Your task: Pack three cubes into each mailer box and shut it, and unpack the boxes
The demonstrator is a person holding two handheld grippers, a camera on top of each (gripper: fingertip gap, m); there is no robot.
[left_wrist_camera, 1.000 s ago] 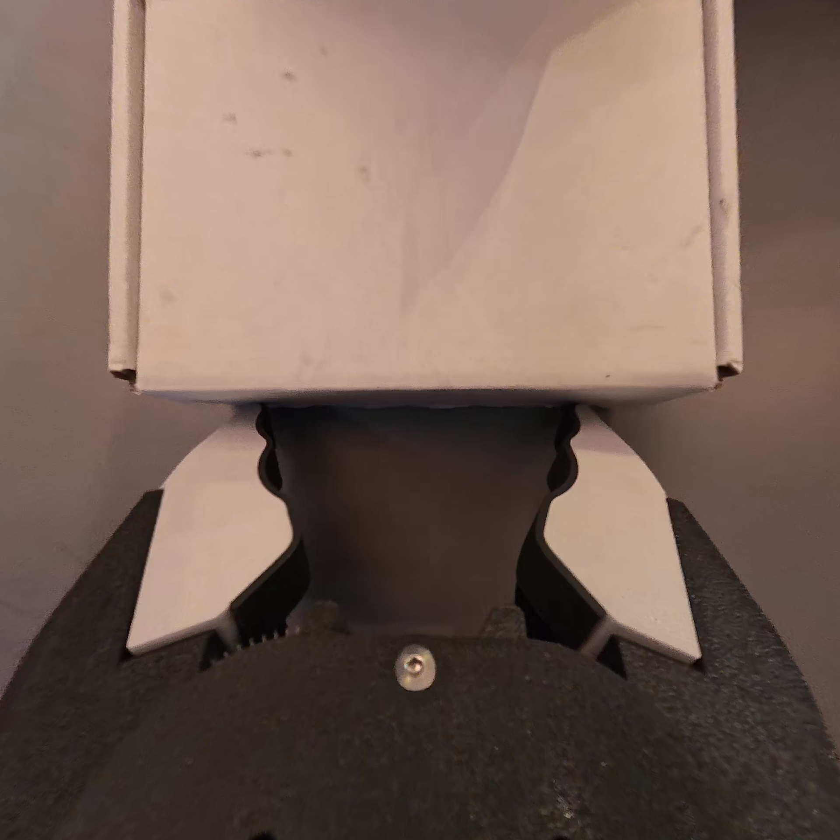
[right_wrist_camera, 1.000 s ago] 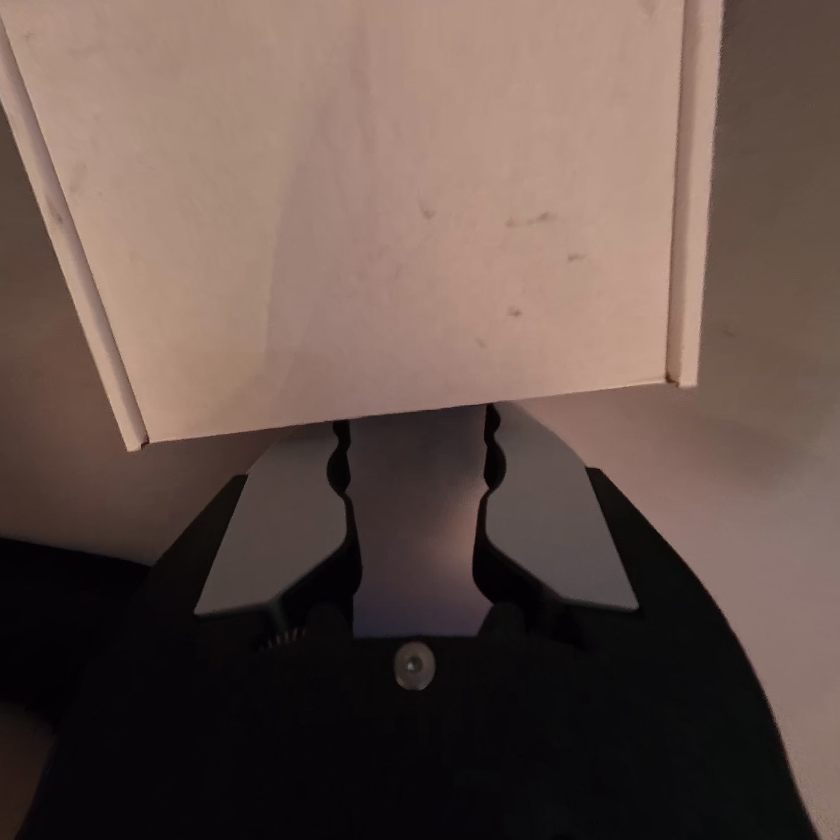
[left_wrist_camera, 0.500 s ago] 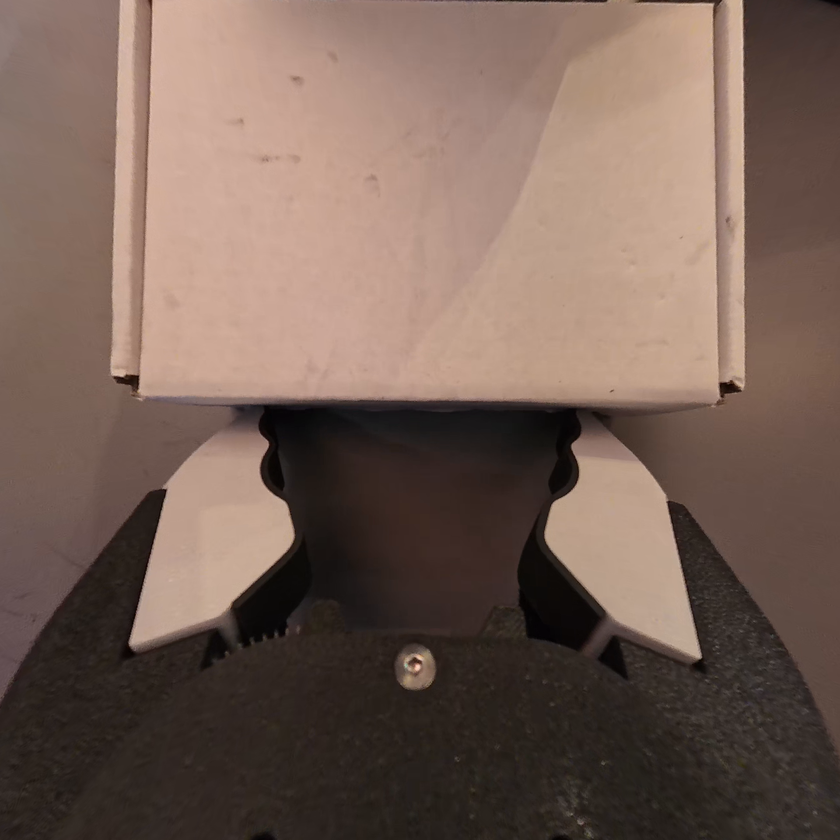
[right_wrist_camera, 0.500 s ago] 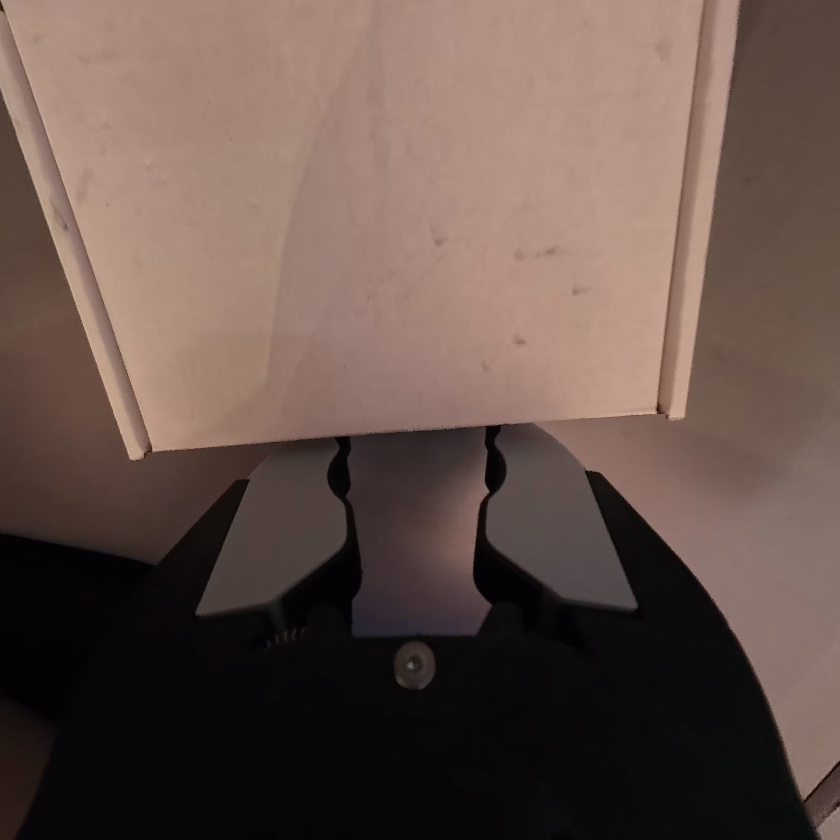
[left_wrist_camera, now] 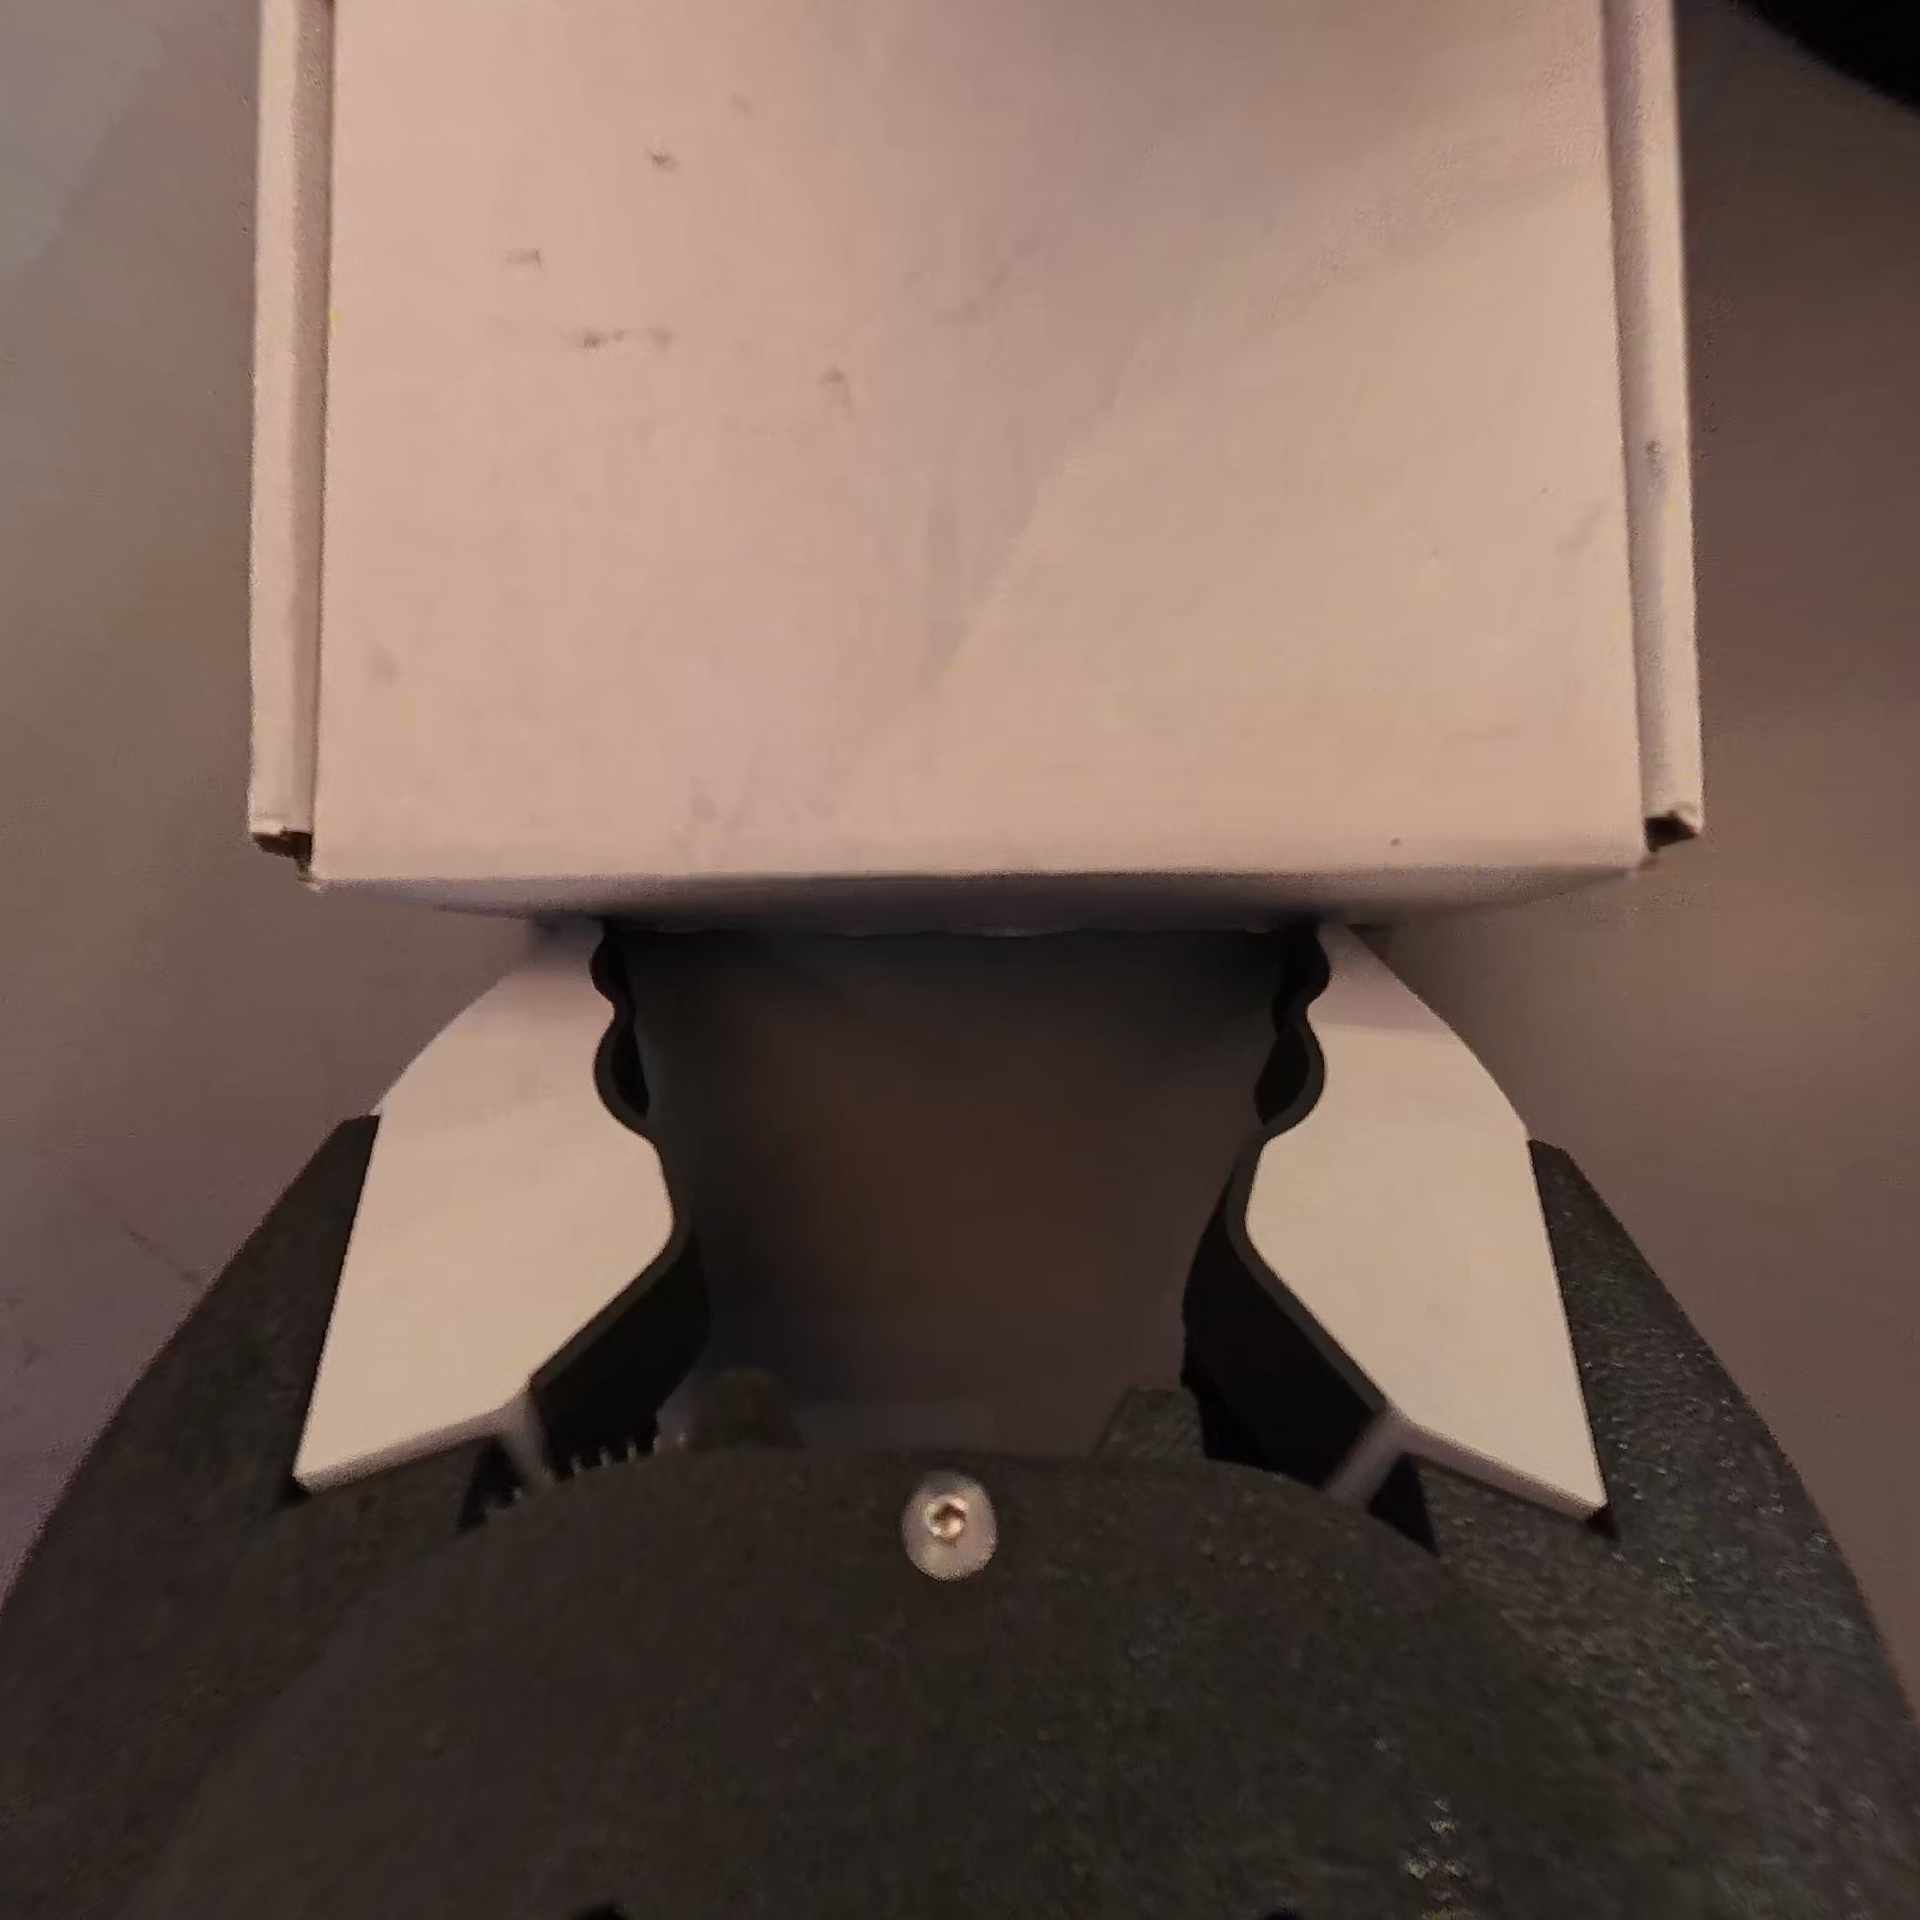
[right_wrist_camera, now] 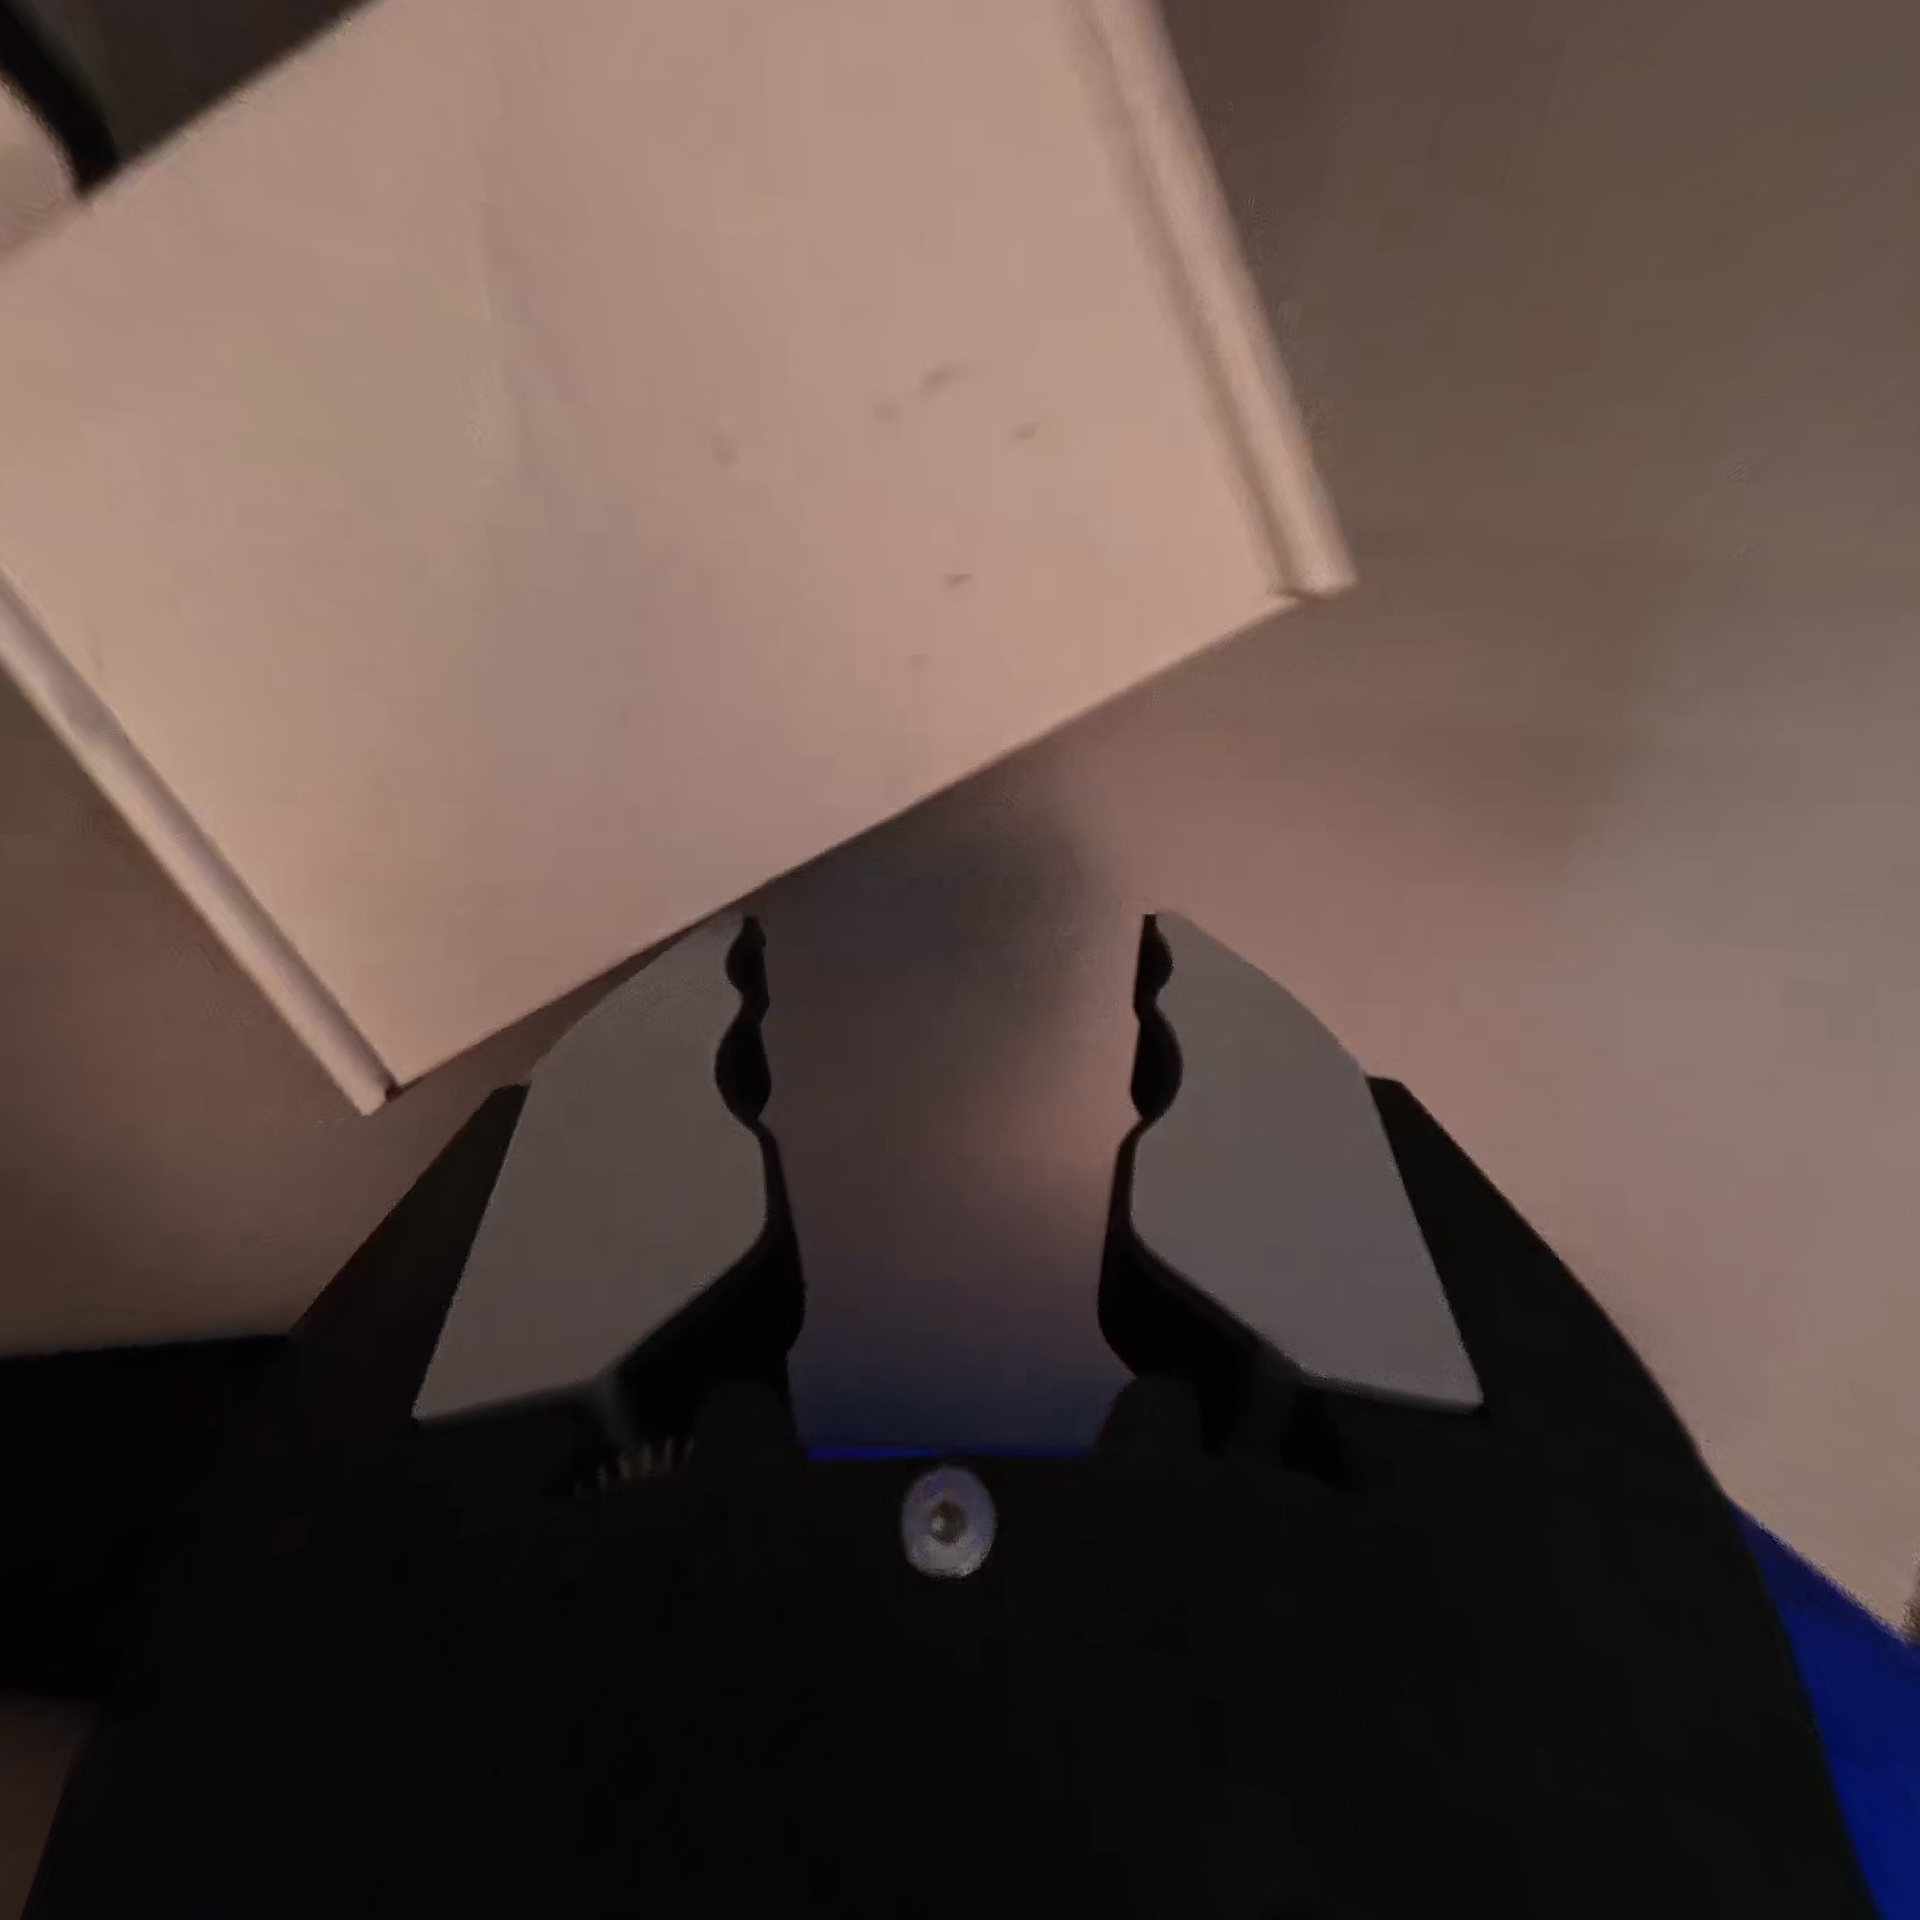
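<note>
A white mailer box [left_wrist_camera: 966, 468] with its lid down fills the upper left wrist view. My left gripper [left_wrist_camera: 956, 935] is wide open, its fingertips tucked just under the box's near edge and partly hidden by it. In the right wrist view the same kind of white box [right_wrist_camera: 623, 499] lies turned at an angle, up and to the left. My right gripper [right_wrist_camera: 945, 925] is open and empty; its left fingertip [right_wrist_camera: 727, 945] is at the box's near edge and the right one is over bare table. No cubes show.
The boxes rest on a pale table [right_wrist_camera: 1558, 520] in dim light. A blue strip [right_wrist_camera: 1849, 1683] shows at the lower right of the right wrist view. A dark object [right_wrist_camera: 62, 114] sits beyond the box at the top left. Across from one pair of fingers to the other is roughly 12 centimetres.
My right gripper has swung and drawn back, so the box now sits tilted and off to the left in its view, and its jaws stand slightly wider. The left view has barely changed.
</note>
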